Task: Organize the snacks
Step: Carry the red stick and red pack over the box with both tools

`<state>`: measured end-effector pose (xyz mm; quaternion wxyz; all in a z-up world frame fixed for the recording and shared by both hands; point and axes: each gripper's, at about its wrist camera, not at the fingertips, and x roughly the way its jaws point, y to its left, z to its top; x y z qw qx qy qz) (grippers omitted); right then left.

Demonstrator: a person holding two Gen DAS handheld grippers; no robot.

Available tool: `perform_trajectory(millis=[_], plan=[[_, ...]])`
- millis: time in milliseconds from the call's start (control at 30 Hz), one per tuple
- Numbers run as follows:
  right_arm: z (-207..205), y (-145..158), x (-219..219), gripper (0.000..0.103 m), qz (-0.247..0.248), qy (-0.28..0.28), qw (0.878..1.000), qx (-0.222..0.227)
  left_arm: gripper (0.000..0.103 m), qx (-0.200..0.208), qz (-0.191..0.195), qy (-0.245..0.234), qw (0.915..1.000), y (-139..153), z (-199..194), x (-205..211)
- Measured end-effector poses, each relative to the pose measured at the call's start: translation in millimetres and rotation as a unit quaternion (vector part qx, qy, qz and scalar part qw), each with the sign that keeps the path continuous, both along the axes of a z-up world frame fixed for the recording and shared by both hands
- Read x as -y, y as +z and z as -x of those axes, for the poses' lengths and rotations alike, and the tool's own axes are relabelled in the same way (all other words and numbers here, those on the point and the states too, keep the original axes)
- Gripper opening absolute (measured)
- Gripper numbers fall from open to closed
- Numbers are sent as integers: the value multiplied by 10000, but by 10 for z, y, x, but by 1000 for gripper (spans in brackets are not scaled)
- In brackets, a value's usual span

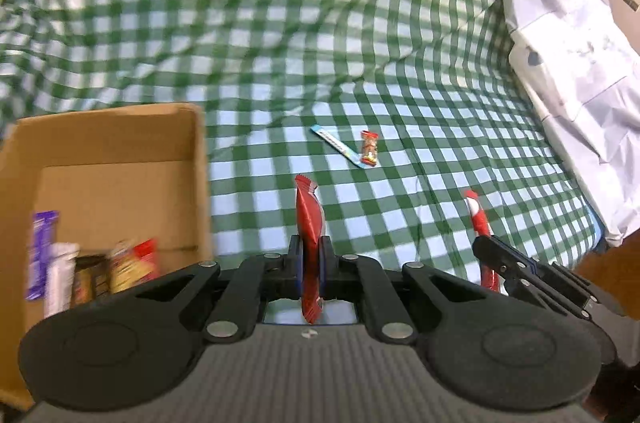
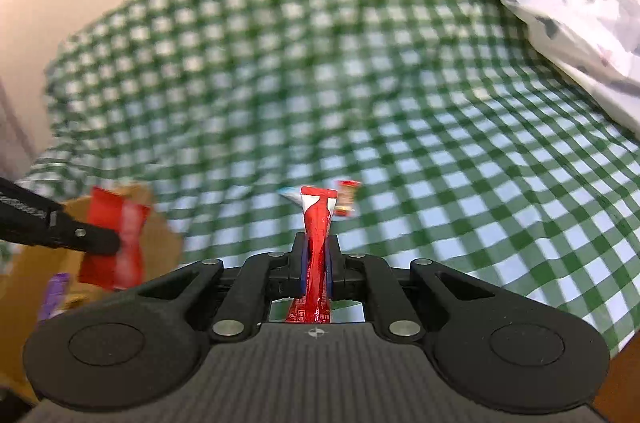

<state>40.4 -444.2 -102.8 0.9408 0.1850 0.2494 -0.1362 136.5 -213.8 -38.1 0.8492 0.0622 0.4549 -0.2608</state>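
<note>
Bedroom: gingham-covered bed [image 1: 400,23], pillow [image 1: 580,63]

We note motion blur over the snacks inside the cardboard box [image 1: 120,143], leaving their labels unreadable. The box's left side is cut off. The small wrapped candy [image 1: 369,147] is probably too small to identify.

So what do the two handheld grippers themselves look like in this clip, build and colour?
Both look identical. The left gripper and right gripper are matte black plastic, with curved linkage arms pinned by silver round rivets, two large round bosses at the base and a grey ribbed body with a small crosshair mark. The fingers carry blue pads on their inner faces. No cables, sleeves or hands are visible.
</note>
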Motion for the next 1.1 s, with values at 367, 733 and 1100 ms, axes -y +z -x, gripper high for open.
perform_trajectory(millis=[367, 733, 1100], plan=[[570, 518, -1532, 8, -120, 1755, 9838, 349, 7, 339, -205, 672, 9970, 362, 1120, -1613], [943, 744, -2368, 8, 365, 2388, 9698, 331, 7, 496, 164, 1144, 9921, 441, 1572, -2394], [914, 792, -2512, 8, 703, 2400, 9681, 118, 7, 498, 385, 1177, 9911, 450, 1518, -2484]])
